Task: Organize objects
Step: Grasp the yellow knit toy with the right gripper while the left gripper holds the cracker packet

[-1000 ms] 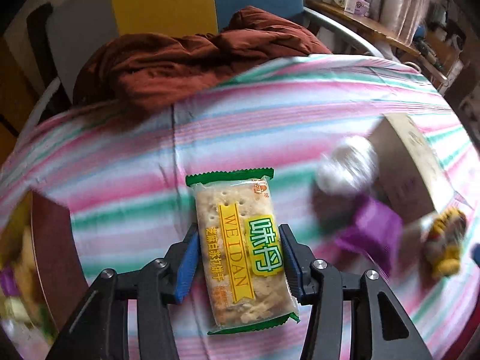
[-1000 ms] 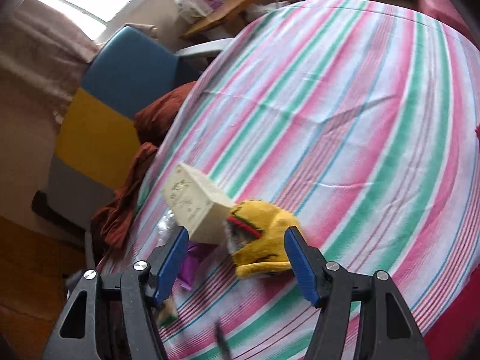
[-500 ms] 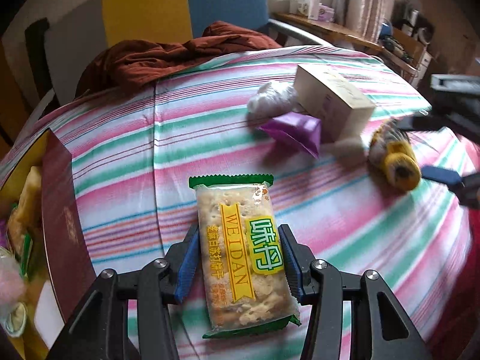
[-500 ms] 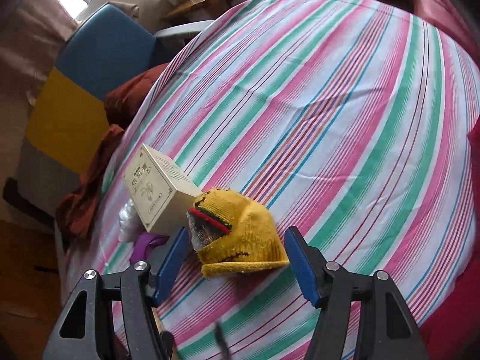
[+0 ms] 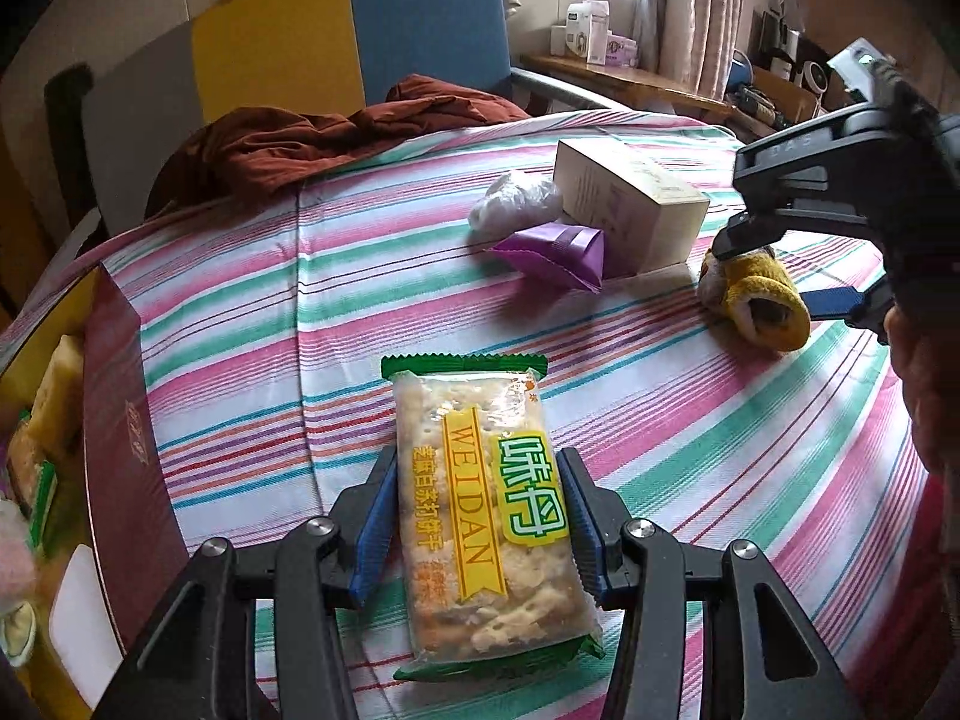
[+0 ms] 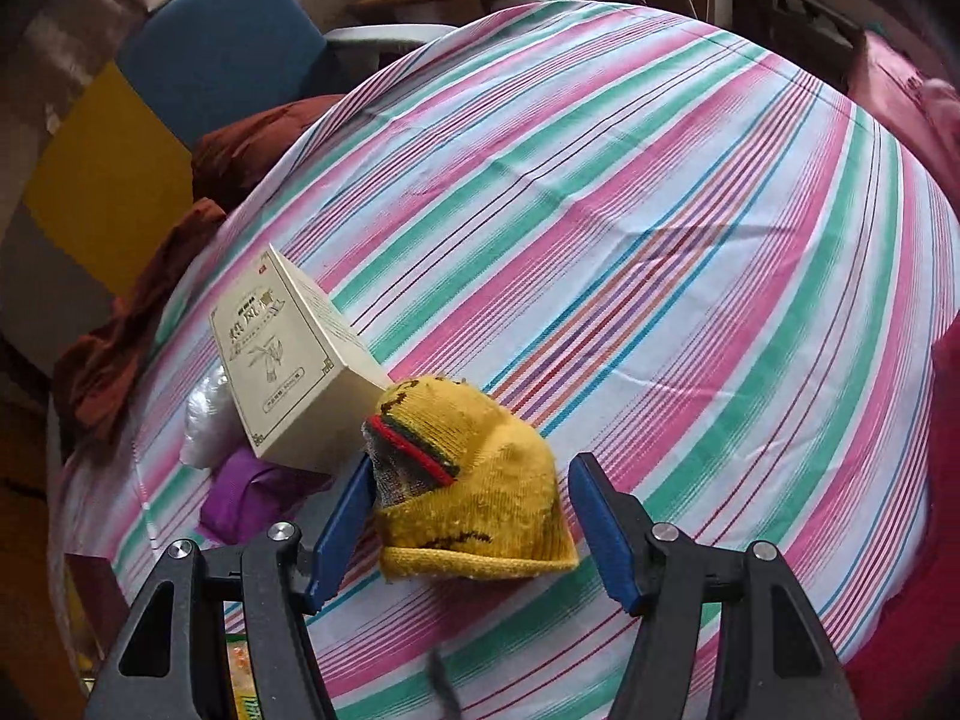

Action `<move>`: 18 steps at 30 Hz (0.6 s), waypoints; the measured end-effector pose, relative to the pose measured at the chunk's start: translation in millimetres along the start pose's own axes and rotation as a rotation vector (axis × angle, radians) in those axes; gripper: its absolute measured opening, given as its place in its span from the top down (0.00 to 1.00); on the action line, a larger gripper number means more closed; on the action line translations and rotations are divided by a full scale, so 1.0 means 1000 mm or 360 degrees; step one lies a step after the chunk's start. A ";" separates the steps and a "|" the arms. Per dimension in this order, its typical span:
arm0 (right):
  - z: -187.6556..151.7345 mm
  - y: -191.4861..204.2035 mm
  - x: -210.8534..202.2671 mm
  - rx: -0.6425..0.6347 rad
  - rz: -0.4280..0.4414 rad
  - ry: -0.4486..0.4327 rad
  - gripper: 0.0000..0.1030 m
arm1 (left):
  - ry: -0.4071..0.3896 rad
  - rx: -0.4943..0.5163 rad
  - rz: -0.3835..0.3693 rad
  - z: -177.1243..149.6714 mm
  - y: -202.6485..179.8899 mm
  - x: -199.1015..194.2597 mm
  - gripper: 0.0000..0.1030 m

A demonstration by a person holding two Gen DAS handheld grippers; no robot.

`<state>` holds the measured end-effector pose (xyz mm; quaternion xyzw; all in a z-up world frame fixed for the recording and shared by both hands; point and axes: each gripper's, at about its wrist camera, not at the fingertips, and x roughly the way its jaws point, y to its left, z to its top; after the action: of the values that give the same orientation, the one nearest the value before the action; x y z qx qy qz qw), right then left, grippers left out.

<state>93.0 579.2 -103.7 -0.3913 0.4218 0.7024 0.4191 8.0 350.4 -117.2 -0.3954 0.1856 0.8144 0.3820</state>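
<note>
My left gripper (image 5: 477, 519) is shut on a green-edged cracker packet (image 5: 486, 510) and holds it over the striped cloth. My right gripper (image 6: 468, 510) is open around a yellow knitted hat (image 6: 474, 480) that lies on the cloth; its left finger touches the hat and its right finger stands apart. The hat (image 5: 756, 300) and the right gripper (image 5: 798, 270) also show at the right of the left wrist view. A cream box (image 6: 288, 372), a purple packet (image 6: 252, 492) and a white plastic bundle (image 6: 204, 414) lie just left of the hat.
A dark red box (image 5: 120, 432) holding snacks stands at the left edge of the cloth. A rust-brown garment (image 5: 336, 138) lies at the far edge before a yellow and blue chair (image 5: 336, 42). A wooden shelf (image 5: 630, 78) with cartons runs behind.
The left gripper has swung with the packet so the box, purple packet and hat sit farther off to the right. The right gripper has come closer around the hat.
</note>
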 end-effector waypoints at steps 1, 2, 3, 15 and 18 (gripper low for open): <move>0.000 0.002 0.002 -0.0024 0.0010 0.0013 0.40 | -0.0006 0.0000 0.0001 0.000 0.001 0.001 0.50; 0.000 0.004 0.003 -0.0050 0.0011 0.0019 0.49 | -0.0015 0.0000 0.0003 0.000 0.001 0.001 0.50; 0.000 0.007 0.003 -0.0081 -0.0002 0.0018 0.50 | -0.0023 0.0000 0.0004 -0.001 0.001 0.001 0.50; -0.008 0.018 -0.005 -0.0206 -0.0035 0.0010 0.59 | -0.0056 0.0005 0.0014 -0.003 0.000 0.001 0.50; -0.008 0.018 -0.007 -0.0210 -0.0018 -0.0003 0.59 | -0.0061 0.0009 0.0019 -0.004 0.000 0.001 0.50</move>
<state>80.1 564.5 -95.0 -0.4196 0.3719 0.7267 0.3968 9.4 348.7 -120.5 -0.3775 0.1830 0.8236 0.3818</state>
